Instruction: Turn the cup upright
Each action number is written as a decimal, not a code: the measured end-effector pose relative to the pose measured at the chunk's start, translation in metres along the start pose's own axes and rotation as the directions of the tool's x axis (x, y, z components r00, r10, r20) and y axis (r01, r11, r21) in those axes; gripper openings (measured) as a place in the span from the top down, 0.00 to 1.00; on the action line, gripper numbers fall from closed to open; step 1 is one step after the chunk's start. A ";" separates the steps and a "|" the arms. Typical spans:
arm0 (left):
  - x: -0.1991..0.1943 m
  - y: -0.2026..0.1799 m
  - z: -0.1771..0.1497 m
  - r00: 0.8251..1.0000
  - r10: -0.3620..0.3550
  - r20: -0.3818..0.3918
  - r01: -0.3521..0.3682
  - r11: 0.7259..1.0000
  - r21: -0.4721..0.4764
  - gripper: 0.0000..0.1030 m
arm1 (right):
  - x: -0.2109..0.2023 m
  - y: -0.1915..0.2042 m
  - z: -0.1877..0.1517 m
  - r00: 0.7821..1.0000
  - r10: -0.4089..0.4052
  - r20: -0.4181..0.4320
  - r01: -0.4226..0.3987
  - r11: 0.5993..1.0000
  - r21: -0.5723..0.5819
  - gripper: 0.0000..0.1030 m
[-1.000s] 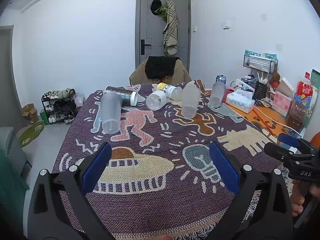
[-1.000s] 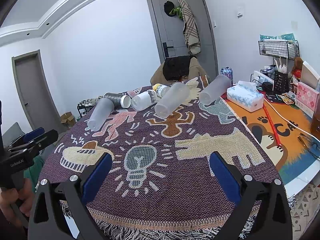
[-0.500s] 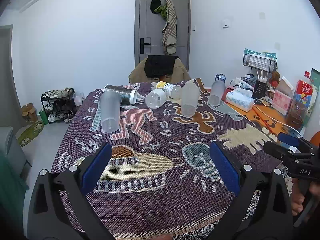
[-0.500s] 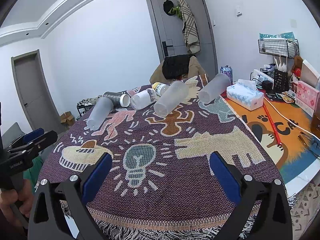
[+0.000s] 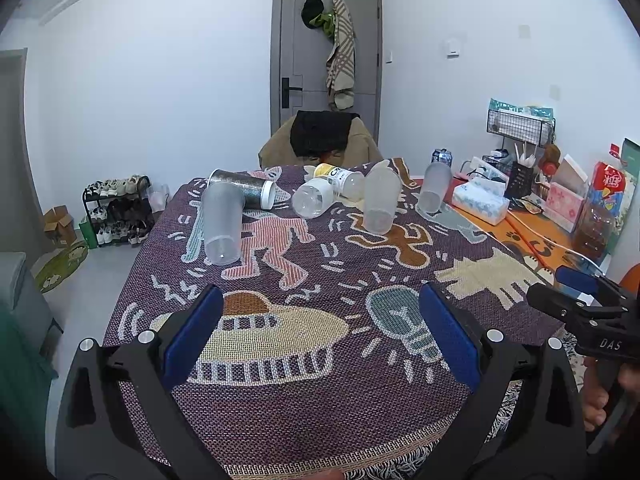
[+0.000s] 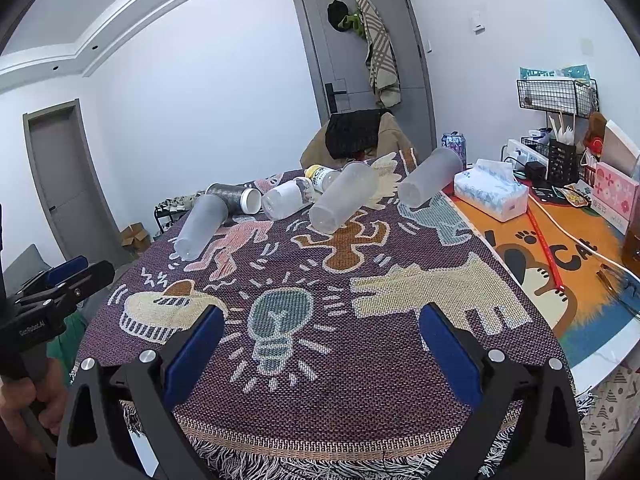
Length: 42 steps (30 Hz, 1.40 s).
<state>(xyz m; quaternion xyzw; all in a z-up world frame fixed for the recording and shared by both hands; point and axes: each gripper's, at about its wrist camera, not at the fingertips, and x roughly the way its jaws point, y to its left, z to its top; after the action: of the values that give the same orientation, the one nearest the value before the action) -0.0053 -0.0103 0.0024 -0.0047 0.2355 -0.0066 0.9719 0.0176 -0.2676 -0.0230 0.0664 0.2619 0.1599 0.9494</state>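
Note:
Several cups lie on their sides on the patterned cloth at the table's far half. Three are frosted clear: one at the left [image 5: 222,226] [image 6: 200,226], one in the middle [image 5: 380,204] [image 6: 342,200], one at the right [image 5: 434,192] [image 6: 428,182]. A glittery dark cup [image 5: 244,192] [image 6: 232,196], a clear bottle-like cup [image 5: 312,200] [image 6: 284,200] and a yellow-labelled one [image 5: 340,178] lie behind. My left gripper [image 5: 320,340] is open and empty over the near edge. My right gripper [image 6: 320,344] is open and empty, also near the front edge.
A tissue box [image 6: 492,196], a soda can [image 6: 454,146], a wire basket [image 6: 556,94] and snack boxes [image 6: 616,196] crowd the orange mat at the right. A white cable [image 6: 568,232] crosses it. A chair [image 5: 320,140] stands behind the table.
Both grippers have drawn back slightly from the table; the cups look a little farther away. Nothing on the table has moved.

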 end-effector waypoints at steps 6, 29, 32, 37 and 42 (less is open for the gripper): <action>0.000 0.001 0.001 1.000 0.001 -0.001 -0.001 1.000 -0.001 0.05 | 0.000 0.000 0.000 1.000 0.001 0.000 -0.001 1.000 0.000 0.07; 0.018 0.024 0.021 1.000 0.005 -0.004 -0.006 0.997 -0.076 0.05 | 0.029 0.009 0.031 0.999 0.009 -0.044 -0.010 0.999 -0.033 0.07; 0.024 0.030 0.028 1.000 0.014 -0.003 -0.014 0.996 -0.092 0.05 | 0.041 0.015 0.045 0.998 0.015 -0.056 -0.018 0.998 -0.053 0.07; 0.038 0.044 0.040 1.000 0.015 -0.019 -0.017 0.991 -0.132 0.05 | 0.064 0.020 0.064 0.996 0.018 -0.090 -0.024 0.998 -0.064 0.07; 0.049 0.052 0.049 1.000 0.014 -0.028 -0.018 0.988 -0.156 0.06 | 0.082 0.025 0.079 0.994 0.021 -0.110 -0.031 0.996 -0.086 0.07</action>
<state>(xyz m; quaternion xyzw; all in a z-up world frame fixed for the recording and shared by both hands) 0.0615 0.0414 0.0226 -0.0786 0.2482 0.0193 0.9653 0.1184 -0.2201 0.0106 0.0195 0.3053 0.1870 0.9335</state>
